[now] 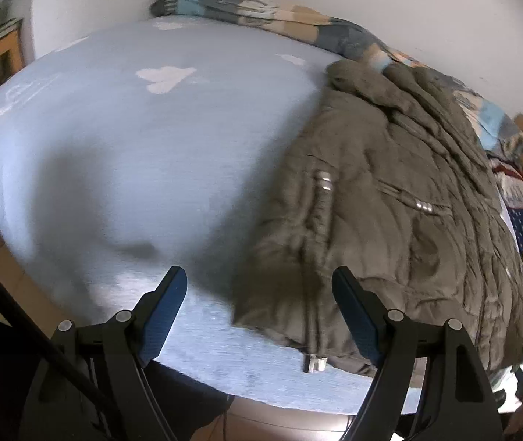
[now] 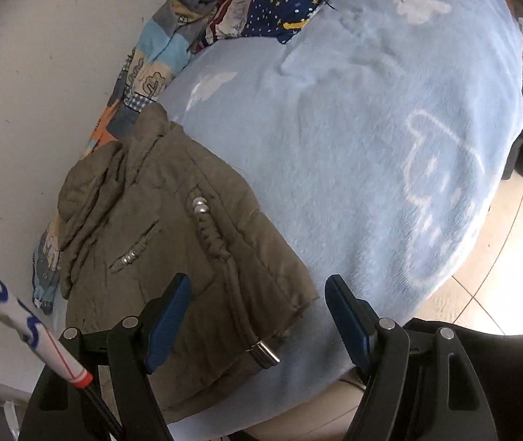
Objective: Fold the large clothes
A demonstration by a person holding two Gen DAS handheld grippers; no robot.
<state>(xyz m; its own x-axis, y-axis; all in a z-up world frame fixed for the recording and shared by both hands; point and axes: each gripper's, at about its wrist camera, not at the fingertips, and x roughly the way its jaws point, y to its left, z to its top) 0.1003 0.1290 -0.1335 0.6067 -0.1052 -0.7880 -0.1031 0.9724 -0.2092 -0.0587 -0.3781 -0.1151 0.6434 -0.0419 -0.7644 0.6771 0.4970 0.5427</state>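
Nearest, the left gripper [image 1: 259, 312] and right gripper [image 2: 258, 316] both hang released, jaws wide and empty. Just beyond, one olive padded jacket [image 2: 173, 228] lies folded on the pale blue blanket [image 2: 372, 147], at three o'clock in the left view. It looks soft, bulky and light; its hem corner by the zip [image 2: 261, 354] seems graspable. Farther off lies one patchwork quilt [image 1: 246, 3].

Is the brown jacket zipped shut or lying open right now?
Zipped shut, as far as shows: the jacket lies front up on the bed, panels meeting along the centre zipper. Near the collar, cannot tell.
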